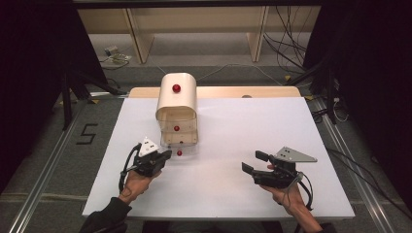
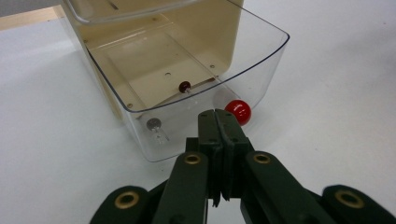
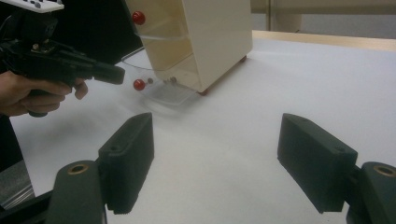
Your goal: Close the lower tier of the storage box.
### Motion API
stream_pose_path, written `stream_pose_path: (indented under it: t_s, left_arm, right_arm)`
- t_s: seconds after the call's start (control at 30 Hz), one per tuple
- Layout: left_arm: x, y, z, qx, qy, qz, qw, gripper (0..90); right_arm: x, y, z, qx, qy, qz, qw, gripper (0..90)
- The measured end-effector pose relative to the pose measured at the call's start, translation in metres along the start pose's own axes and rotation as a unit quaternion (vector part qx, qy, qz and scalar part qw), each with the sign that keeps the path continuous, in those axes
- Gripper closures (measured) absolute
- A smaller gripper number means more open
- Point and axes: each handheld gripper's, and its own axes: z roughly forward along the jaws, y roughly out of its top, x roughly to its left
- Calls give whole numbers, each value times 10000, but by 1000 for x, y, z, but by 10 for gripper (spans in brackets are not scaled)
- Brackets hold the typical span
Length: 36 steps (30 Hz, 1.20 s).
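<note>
Left hand-held gripper (image 2: 219,116) at lower centre of the left gripper view, jaws fully closed, nothing between them, tips just beside the red knob (image 2: 238,112) of the clear bottom drawer (image 2: 261,74). Drawer pulled partway out of the cream drawer cabinet (image 1: 177,104), upper centre of the high view, on the white counter (image 1: 233,194). Right hand-held gripper (image 1: 252,164) at lower right of the high view, jaws wide open, empty, well apart from the cabinet. Likely risks: closed tips sliding off the round knob on a push; off-centre shove skewing or jamming the drawer; light cabinet skidding back across the counter, no second hand bracing it.
</note>
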Motion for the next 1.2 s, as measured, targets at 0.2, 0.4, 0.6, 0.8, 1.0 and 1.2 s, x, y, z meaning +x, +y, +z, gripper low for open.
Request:
stream_pose_path:
  t_s: [0.2, 0.4, 0.6, 0.8, 1.0, 1.2]
  left_arm:
    - [0, 1, 2, 17, 8, 26, 10000, 888]
    - [2, 1, 3, -3, 54, -3, 10000, 889]
    - [4, 2, 4, 3, 61, 2, 10000, 889]
    - [4, 2, 6, -3, 50, 24, 10000, 889]
    - [4, 1, 7, 16, 61, 29, 10000, 889]
    - [5, 2, 7, 0, 79, 21, 10000, 889]
  right_arm:
    - [0, 0, -1, -10, -8, 24, 10000, 279]
    - [0, 0, -3, -36, -8, -6, 10000, 279]
    - [0, -1, -3, -38, -15, -1, 10000, 279]
    - [0, -1, -4, -29, -13, -1, 10000, 279]
    - [0, -1, -4, -27, -2, -33, 10000, 279]
    - [0, -1, -5, -31, -3, -33, 10000, 278]
